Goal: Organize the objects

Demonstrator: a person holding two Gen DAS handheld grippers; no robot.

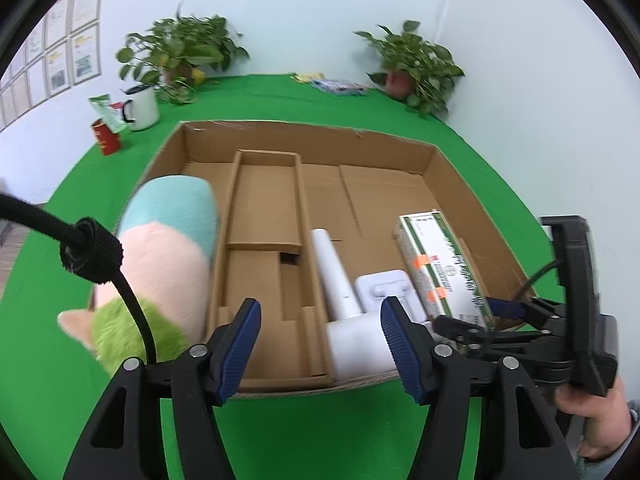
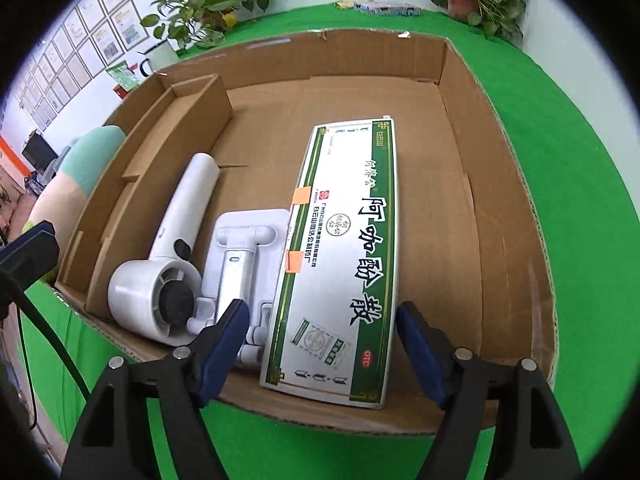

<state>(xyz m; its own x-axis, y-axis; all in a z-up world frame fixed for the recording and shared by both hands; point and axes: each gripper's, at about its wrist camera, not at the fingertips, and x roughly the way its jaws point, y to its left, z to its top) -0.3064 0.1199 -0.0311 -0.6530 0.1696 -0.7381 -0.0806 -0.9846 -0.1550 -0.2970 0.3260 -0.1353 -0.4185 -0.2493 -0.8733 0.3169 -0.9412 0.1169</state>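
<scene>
A large open cardboard box [image 1: 472, 200] [image 2: 496, 208] sits on the green table. Inside lie a white hair dryer [image 1: 340, 296] [image 2: 176, 240], a white folding stand [image 1: 386, 288] [image 2: 240, 256] and a green-and-white medicine box [image 1: 444, 268] [image 2: 344, 256]. A pastel plush toy [image 1: 164, 256] [image 2: 76, 176] lies against the box's left wall, outside it. My left gripper [image 1: 320, 344] is open and empty over the box's near edge. My right gripper [image 2: 320, 344] [image 1: 500, 312] is open, its fingers either side of the medicine box's near end.
A cardboard insert [image 1: 264, 204] divides the box's left part. On the table's far left stand a white mug [image 1: 142, 108], a red can [image 1: 106, 140] and a green packet [image 1: 106, 110]. Two potted plants [image 1: 180, 56] [image 1: 416, 68] and flat packets [image 1: 340, 86] line the back wall.
</scene>
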